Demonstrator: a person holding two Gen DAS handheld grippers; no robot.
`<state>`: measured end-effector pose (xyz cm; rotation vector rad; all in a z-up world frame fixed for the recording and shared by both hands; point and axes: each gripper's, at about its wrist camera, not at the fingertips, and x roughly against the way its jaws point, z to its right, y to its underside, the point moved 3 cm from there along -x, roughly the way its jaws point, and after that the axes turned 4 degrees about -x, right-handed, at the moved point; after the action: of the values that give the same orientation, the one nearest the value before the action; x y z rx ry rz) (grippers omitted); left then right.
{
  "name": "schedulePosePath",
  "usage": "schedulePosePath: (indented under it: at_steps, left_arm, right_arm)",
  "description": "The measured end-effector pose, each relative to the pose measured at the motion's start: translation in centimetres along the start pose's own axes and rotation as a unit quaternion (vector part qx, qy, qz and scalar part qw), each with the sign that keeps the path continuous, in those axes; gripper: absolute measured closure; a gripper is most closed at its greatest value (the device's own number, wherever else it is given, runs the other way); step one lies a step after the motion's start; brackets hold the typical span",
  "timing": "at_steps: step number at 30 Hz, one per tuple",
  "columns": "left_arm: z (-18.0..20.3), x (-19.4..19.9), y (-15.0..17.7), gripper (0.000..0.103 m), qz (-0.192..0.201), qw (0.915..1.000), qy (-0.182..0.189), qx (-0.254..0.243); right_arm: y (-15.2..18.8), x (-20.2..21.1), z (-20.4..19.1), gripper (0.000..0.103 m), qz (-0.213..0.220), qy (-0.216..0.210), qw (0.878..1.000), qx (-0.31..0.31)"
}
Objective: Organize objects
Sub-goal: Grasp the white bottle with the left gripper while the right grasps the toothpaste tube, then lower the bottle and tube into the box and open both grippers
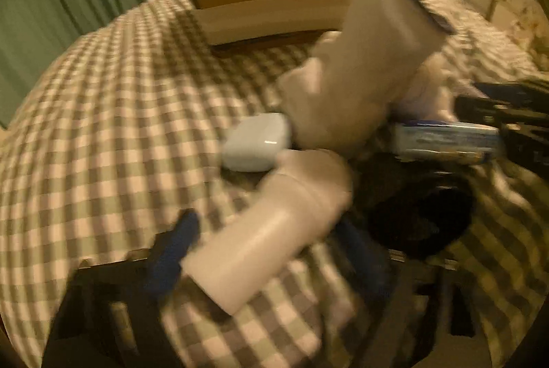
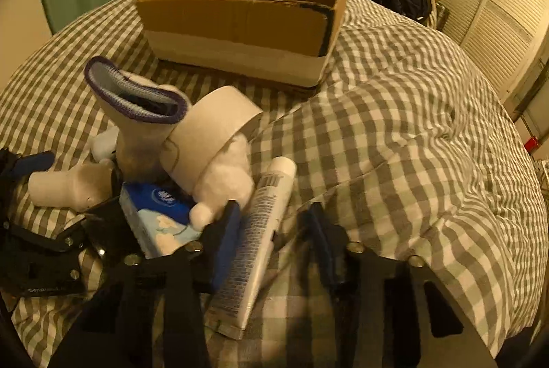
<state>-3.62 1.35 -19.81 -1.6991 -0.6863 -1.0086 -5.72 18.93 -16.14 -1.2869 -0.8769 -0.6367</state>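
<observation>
Cardboard box (image 2: pixel 240 24) open-topped, checked bedspread (image 2: pixel 394 127) bare rightward, tube (image 2: pixel 260 230) between right hand-held gripper (image 2: pixel 271 237) fingers

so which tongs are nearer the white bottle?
Left. The left tongs straddle the white bottle, fingers on either side. The right tongs sit further right, around the tube.

The box (image 2: pixel 240 21) sits on the bed (image 2: pixel 394 127), behind the pile. In the pile, the sock (image 2: pixel 137 114) leans against the tape (image 2: pixel 209 127); the tissues (image 2: pixel 161 217) lie left of the tube (image 2: pixel 260 230).
</observation>
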Motion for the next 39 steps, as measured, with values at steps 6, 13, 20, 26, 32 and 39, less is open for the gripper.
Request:
schedulePosePath:
  at_steps: [6,13,20,26,32,39]
  left_arm:
    - [0.7,0.4,-0.4,0.04,-0.008,1.0,-0.002,0.002]
    - [1.6,2.3,0.2,0.063,-0.002,0.9999,0.009,0.009]
    - [1.2,5.3,0.7,0.07,0.016,0.9992,-0.006,0.035]
    - [0.1,7.6,-0.1,0.071,0.033,0.9979,-0.013,0.054]
    - [-1.0,10.7,-2.8,0.071,0.069,0.9956,-0.01,0.062]
    - [-2.9,13.4,-9.1,0.071,0.118,0.9907,0.002,0.068]
  right_arm:
    - [0.1,0.2,0.1,0.078,0.007,-0.026,1.0,-0.007]
    - [0.3,2.6,0.1,0.084,0.037,-0.043,0.998,-0.011]
    - [0.4,5.4,-0.4,0.084,0.064,-0.053,0.997,-0.004]
    - [-0.4,8.5,-0.4,0.084,0.095,-0.065,0.993,-0.003]
    - [-2.1,11.6,-0.6,0.084,0.128,-0.078,0.989,0.009]
    - [-7.1,14.5,-0.3,0.084,0.168,-0.105,0.98,0.013]
